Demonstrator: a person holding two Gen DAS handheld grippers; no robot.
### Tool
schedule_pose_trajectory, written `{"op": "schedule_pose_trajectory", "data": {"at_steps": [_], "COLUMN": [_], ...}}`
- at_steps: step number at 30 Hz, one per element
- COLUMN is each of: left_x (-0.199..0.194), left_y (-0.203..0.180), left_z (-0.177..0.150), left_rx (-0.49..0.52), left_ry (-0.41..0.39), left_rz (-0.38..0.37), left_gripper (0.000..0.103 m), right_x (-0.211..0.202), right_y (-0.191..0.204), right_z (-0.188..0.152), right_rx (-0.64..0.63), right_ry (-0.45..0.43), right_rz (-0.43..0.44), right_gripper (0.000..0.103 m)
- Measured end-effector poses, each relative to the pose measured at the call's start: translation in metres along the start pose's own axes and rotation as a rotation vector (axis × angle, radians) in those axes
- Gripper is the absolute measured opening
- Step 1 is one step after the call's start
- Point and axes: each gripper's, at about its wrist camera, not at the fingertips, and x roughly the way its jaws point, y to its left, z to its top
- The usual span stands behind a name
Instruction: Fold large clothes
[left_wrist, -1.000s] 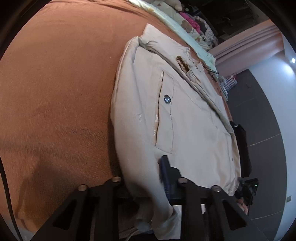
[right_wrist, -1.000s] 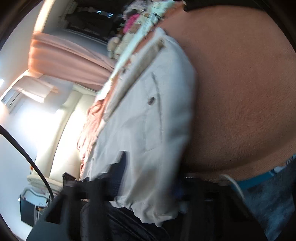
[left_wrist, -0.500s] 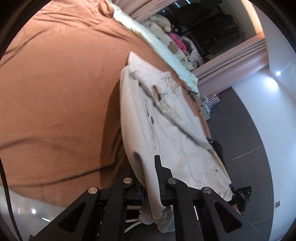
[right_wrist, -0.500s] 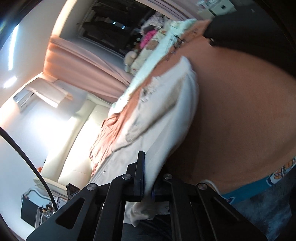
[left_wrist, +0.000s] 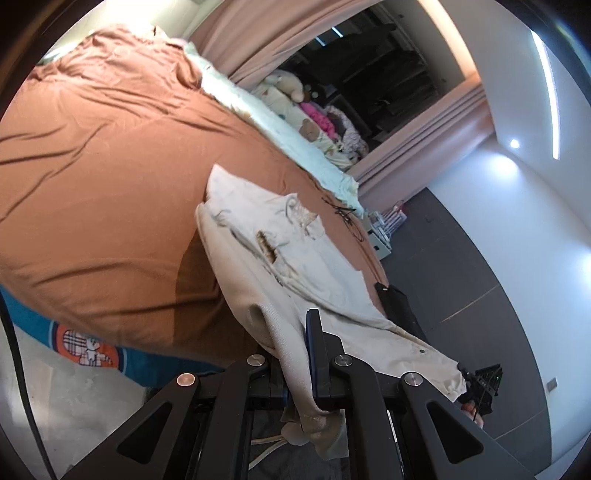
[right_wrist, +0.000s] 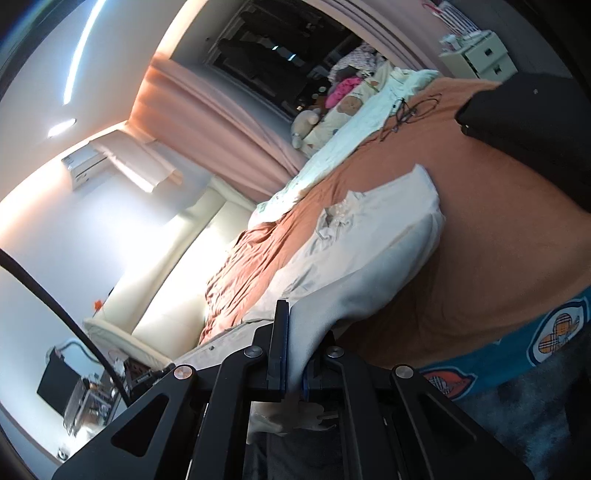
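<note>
Jacket (left_wrist: 295, 266) hem lifted higher; black bag (right_wrist: 535, 125), cable (right_wrist: 410, 110) on bedspread (left_wrist: 110, 184).

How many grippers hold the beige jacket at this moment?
2. The left gripper pinches one corner of the beige jacket; the right gripper pinches the other.

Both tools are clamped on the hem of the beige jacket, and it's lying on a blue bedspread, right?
Not quite: the bedspread is rust-orange, as the left wrist view shows; blue appears only on a patterned strip at its edge. The rest holds: the left tool and right tool both grip the beige jacket.
</note>
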Motion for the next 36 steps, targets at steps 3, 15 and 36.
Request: {"op": "schedule_pose_trajectory", "data": {"at_steps": [3,15,36], "left_x": [-0.015,-0.055,0.087], "left_y": [-0.005,-0.033,-0.069], "left_z": [-0.008,-0.021,0.152], "left_rx": [0.002,0.049,0.146], "left_ry": [-0.008,-0.023,-0.057], "left_rz": [0.006,0.001,0.077], "left_gripper": [0.007,0.008,0.008], "right_x": [-0.007,-0.025,0.115], "right_y": [0.006,0.010,-0.027], "right_z": [-0.005,0.017,0.163], "right_rx": [-0.012,-0.014,-0.090], "right_ry": [0.007,-0.054,-0.097], "right_rz": [0.002,-0.021,-0.174], "right_gripper": [0.002,0.002,0.002]}}
